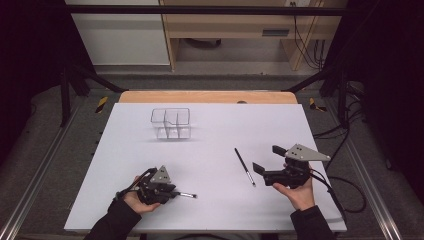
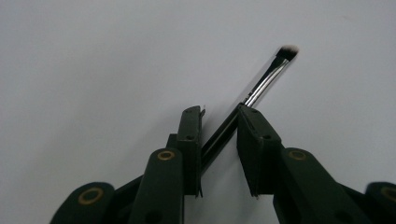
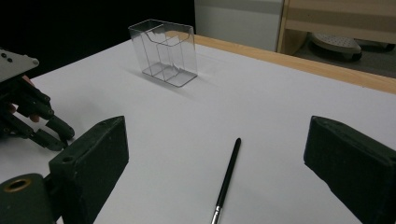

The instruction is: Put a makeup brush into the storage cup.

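A white table (image 1: pixel 210 200) with a wooden far edge stood before pale wooden furniture (image 1: pixel 235 25) and dark floor with cables. A clear divided container (image 1: pixel 171 123) stood upright toward the far left, well apart from both hands. The left gripper (image 1: pixel 175 194) pinched a small brush (image 2: pixel 261 84); its own view showed pale bristles beyond jaws closed on the dark handle. The right gripper (image 1: pixel 267 161) hung wide open, holding nothing, over a second black brush (image 3: pixel 227 179) lying flat.
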A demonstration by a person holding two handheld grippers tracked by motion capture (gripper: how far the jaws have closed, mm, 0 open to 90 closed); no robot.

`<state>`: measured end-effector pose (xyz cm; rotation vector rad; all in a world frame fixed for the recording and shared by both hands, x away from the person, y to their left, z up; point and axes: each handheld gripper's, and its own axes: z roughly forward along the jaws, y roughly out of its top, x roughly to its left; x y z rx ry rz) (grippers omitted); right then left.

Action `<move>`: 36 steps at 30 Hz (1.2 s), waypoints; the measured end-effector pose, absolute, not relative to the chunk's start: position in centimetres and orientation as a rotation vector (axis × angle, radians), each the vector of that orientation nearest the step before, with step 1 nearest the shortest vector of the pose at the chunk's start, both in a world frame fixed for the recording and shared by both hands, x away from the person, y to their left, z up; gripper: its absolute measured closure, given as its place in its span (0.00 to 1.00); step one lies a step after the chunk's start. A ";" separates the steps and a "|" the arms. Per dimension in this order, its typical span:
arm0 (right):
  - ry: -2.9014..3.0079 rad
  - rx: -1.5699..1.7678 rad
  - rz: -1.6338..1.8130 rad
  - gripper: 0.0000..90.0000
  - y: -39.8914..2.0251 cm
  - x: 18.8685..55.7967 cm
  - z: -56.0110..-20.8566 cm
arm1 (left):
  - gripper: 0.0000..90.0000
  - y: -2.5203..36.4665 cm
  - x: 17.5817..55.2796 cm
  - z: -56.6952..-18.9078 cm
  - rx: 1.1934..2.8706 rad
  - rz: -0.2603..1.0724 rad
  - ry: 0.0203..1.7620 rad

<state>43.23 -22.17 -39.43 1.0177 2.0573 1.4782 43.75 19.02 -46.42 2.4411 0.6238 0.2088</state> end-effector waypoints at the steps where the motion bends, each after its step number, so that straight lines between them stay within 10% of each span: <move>1: 2.056 1.019 1.477 0.08 -22.1 43.2 -39.5 | 0.80 19.0 43.8 -46.4 2.443 0.205 0.624; 25: 2.056 1.020 1.477 0.08 -22.2 43.2 -39.4 | 0.93 19.2 43.8 -46.1 2.460 0.200 0.690; 36: 2.053 1.017 1.476 0.08 -22.3 43.2 -39.4 | 0.76 19.1 43.8 -45.6 2.458 0.194 0.691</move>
